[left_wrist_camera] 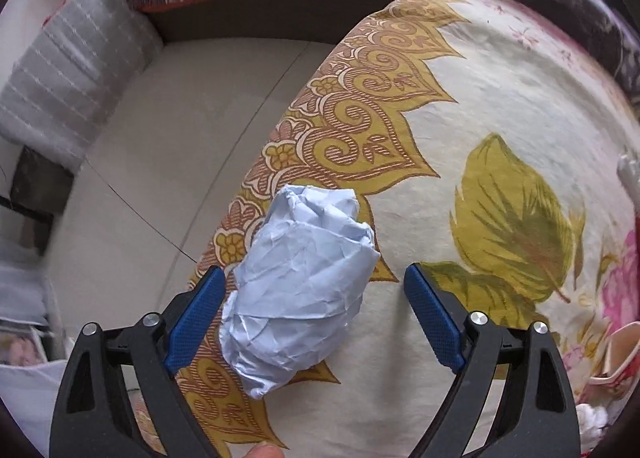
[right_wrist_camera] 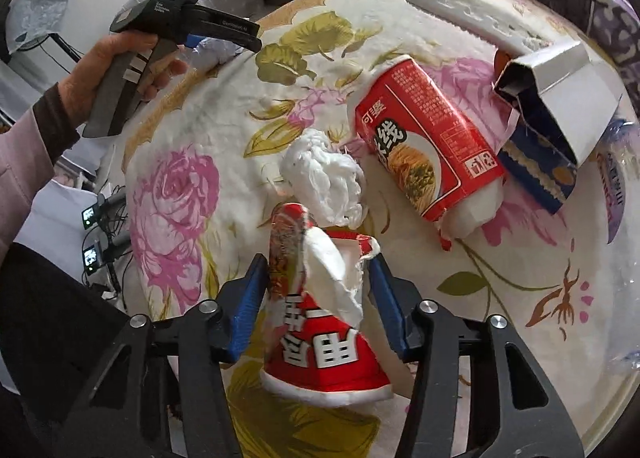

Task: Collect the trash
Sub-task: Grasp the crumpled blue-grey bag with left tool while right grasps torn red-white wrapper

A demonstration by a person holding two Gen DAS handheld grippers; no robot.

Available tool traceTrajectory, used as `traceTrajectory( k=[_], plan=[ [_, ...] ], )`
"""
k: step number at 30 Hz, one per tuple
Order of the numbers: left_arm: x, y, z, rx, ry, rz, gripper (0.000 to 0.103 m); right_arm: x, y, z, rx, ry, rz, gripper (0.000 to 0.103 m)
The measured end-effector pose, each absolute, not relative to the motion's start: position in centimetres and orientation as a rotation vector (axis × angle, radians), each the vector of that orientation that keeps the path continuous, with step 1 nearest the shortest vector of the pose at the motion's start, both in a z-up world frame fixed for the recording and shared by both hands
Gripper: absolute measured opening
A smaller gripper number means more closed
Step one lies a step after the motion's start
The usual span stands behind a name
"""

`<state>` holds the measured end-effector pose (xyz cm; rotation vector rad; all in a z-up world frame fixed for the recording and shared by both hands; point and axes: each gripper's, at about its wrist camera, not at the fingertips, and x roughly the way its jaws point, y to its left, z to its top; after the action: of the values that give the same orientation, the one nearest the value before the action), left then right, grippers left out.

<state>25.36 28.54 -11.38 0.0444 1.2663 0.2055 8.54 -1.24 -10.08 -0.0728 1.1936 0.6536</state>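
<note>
A crumpled pale-blue paper wad [left_wrist_camera: 298,290] lies on the floral cloth [left_wrist_camera: 500,106] near its patterned edge. My left gripper [left_wrist_camera: 314,278] is open around it, the left pad beside the paper and the right pad well apart from it. My right gripper [right_wrist_camera: 318,270] is shut on a crushed red noodle cup [right_wrist_camera: 320,322], its blue pads pressing both sides. A white tissue wad [right_wrist_camera: 326,178] lies just beyond that cup. The left gripper also shows in the right wrist view [right_wrist_camera: 224,40], held in a hand at the table's far left.
A second red noodle cup [right_wrist_camera: 430,142] lies on its side, with a blue and white carton [right_wrist_camera: 552,106] behind it. A clear plastic wrapper [right_wrist_camera: 618,198] sits at the right edge. Beyond the cloth edge are pale floor [left_wrist_camera: 180,138] and a grey cushion [left_wrist_camera: 76,66].
</note>
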Motion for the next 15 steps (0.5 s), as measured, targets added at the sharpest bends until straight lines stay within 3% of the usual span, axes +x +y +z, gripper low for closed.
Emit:
traceTrajectory(
  k=[2,3,4,9,15],
  plan=[
    [25.3,28.7,-11.3,0.023,1.264,0.184,0.07,8.2,-1.2,-9.9,-0.086,1.184,0.652,0.046],
    [25.3,28.7,-11.2,0.029,1.262,0.19,0.057,8.1,-1.1,-9.8,-0.089,1.185,0.654,0.046],
    [25.4,28.7,-11.0,0.028,1.262,0.193,0.051,8.0,-1.1,-9.7,-0.092,1.184,0.655,0.046],
    [24.9,28.4,-10.5,0.017,1.261,0.213,0.044,7.6,-1.6,-9.2,-0.087,1.172,0.652,0.046],
    [23.8,27.4,-8.5,-0.01,1.225,0.227,0.043,7.6,-2.9,-7.7,-0.036,1.13,0.626,0.046]
  ],
)
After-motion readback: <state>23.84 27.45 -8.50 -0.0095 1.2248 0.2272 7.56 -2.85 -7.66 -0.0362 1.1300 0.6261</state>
